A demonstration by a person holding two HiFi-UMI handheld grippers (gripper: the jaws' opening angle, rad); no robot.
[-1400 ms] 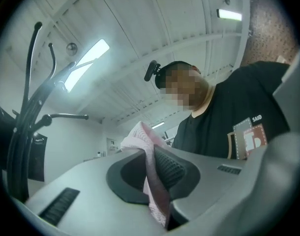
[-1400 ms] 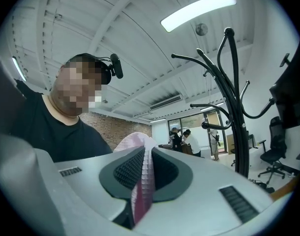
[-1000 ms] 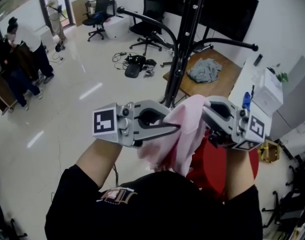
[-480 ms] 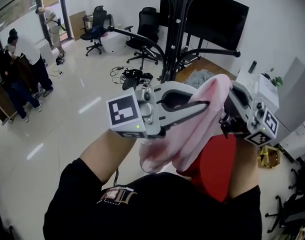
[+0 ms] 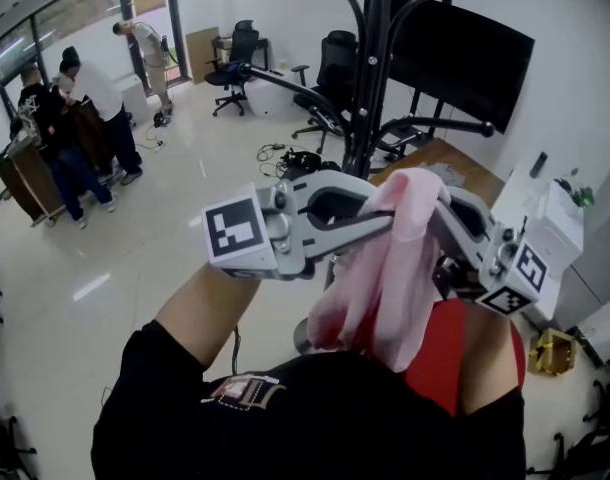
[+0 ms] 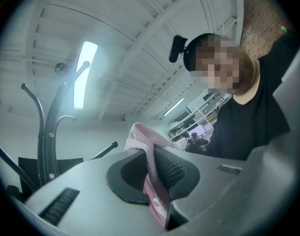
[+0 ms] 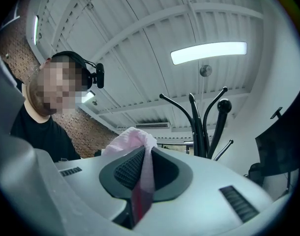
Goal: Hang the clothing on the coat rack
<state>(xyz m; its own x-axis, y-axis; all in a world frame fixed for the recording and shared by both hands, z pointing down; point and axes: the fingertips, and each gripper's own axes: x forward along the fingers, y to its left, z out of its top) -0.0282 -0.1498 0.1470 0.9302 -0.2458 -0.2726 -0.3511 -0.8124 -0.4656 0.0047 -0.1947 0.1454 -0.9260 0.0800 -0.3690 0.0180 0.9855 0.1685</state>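
Observation:
A pink garment hangs bunched between my two grippers, chest-high in the head view, with a red part lower down. My left gripper is shut on its upper edge, and the cloth shows pinched between the ribbed pads. My right gripper is shut on the same top edge, with the fabric sticking up out of its jaws. The black coat rack stands just beyond both grippers, its curved arms spreading out. Its hooks rise ahead of the right gripper.
Several people stand at the far left by a wooden cart. Office chairs and floor cables lie behind the rack. A black screen, a wooden table and a white cabinet are at the right.
Both grippers have risen with the pink garment, and it now hangs higher and closer to the rack's pole. The grip of both is unchanged.

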